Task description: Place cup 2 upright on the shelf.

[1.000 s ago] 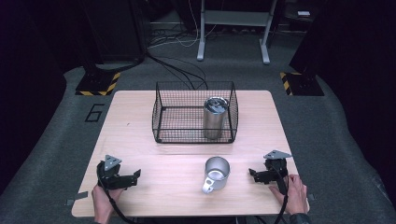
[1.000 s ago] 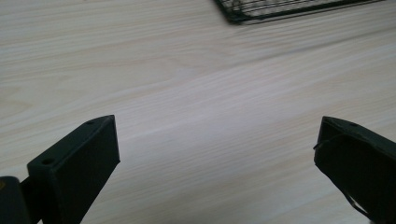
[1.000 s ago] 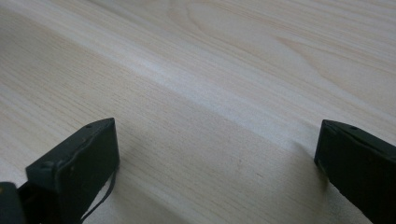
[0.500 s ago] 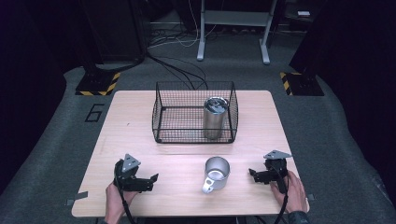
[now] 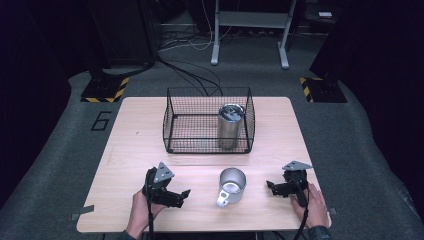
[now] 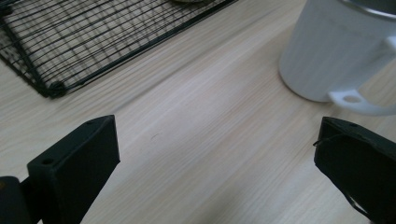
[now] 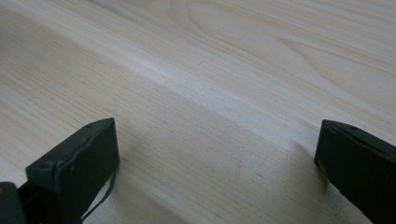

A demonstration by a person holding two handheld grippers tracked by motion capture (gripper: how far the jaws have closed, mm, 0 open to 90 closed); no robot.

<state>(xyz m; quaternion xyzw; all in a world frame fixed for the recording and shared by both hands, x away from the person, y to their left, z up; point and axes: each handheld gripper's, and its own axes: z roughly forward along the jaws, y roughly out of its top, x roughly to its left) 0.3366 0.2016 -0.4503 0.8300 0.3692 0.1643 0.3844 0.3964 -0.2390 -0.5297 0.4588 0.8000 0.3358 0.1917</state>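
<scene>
left gripper point(image 5: 183, 195) – jaws wide apart, angled at the white enamel mug point(image 5: 232, 185), handle near side, ready to grab | mug upright on light wooden table point(image 5: 135, 150), before black wire basket point(image 5: 172, 125) | right gripper point(image 5: 270, 186) – jaws apart, resting low, clear

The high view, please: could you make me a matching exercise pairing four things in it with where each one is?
Things:
1. steel tumbler
2. white mug
3. left gripper
4. wire basket

Places:
A. on the bare table, between the grippers
B. upright in the basket's right end
C. at the table's middle, far side
D. left of the mug, jaws open

Pairs: 1-B, 2-A, 3-D, 4-C
</scene>
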